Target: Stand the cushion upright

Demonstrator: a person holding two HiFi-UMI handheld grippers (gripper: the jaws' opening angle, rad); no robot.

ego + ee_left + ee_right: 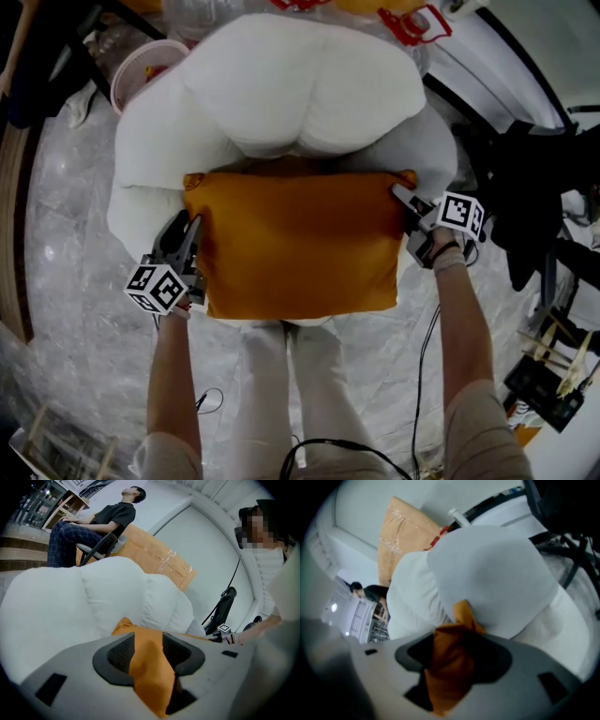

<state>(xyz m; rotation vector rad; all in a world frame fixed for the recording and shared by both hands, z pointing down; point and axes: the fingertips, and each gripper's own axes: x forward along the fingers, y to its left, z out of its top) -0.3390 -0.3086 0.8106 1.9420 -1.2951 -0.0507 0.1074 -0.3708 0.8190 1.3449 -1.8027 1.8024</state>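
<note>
Left gripper (192,234): jaws well apart around the left side edge of the orange cushion (295,239). A fold of its fabric lies in the gap, and the mesh of both pads shows bare on either side of it. I read no pinch there.

Right gripper (406,202): jaws part-way in and clamped on the cushion's far right corner, with bunched fabric filling the gap.

Cushion: spans from one gripper to the other, broad face up toward my head camera. Its far edge is tucked against the white padded seat (300,84) just ahead of both grippers. Its near edge hangs over my knees (291,375).

Room to move:
- Outboard of the left gripper is floor under clear plastic sheeting (66,281), and nothing stands on it close by.
- Outboard of the right gripper is dark equipment (534,187), near.
- Ahead, the seat's bulging back blocks any push forward.
- Past the seat, from the left gripper view, are a taped cardboard box (159,559) and a seated person (93,527).

Containers: a pink tub (145,66) sits ahead and left of the left gripper, touching the seat. Something reddish is inside, too small to identify.
</note>
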